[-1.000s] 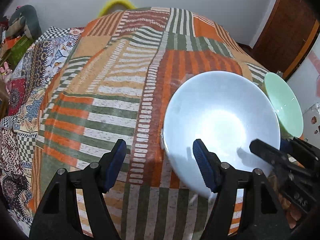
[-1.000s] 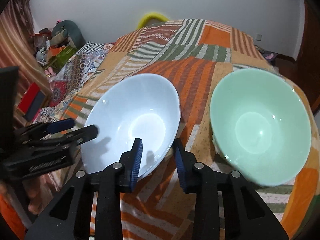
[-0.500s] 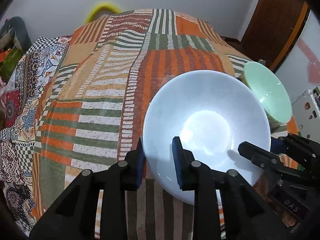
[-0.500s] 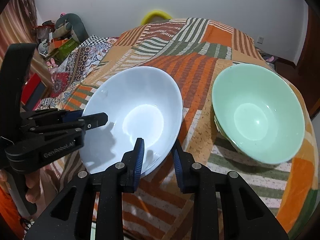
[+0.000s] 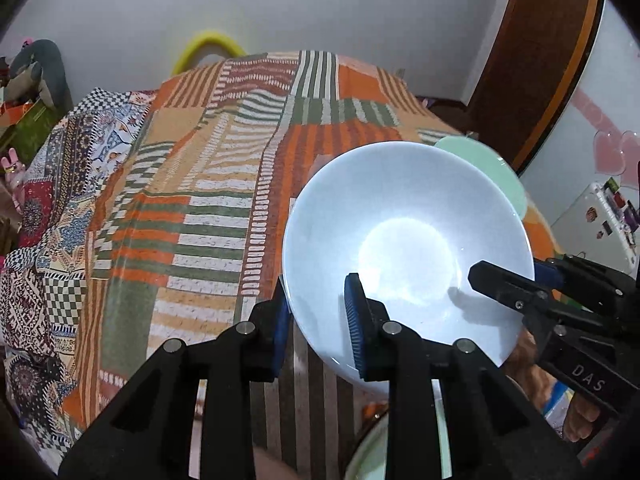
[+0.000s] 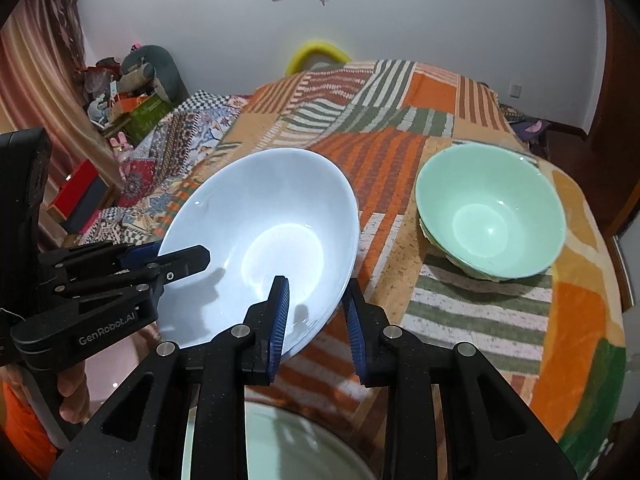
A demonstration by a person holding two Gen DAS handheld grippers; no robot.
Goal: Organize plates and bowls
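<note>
A pale blue bowl [image 5: 408, 240] is held up above the striped bedcover, tilted. My left gripper [image 5: 316, 320] is shut on its near left rim. My right gripper [image 6: 316, 320] is shut on its near right rim, and it shows at the right of the left wrist view [image 5: 504, 280]. The same bowl fills the left middle of the right wrist view [image 6: 264, 248], with my left gripper [image 6: 176, 258] on its left rim. A mint green bowl [image 6: 490, 220] stands on the cover to the right, seemingly nested on another; its rim peeks out behind the blue bowl [image 5: 492, 164].
The orange, green and white striped cover [image 5: 224, 184] spreads to the left and back. A green rim [image 6: 280, 444] lies below my grippers at the near edge. Toys and boxes [image 6: 132, 92] crowd the floor at the far left. A brown door [image 5: 532, 60] stands at the right.
My left gripper has closed on the blue bowl's rim. Both grippers have lifted the bowl up and back off the cover. The green bowl has not moved.
</note>
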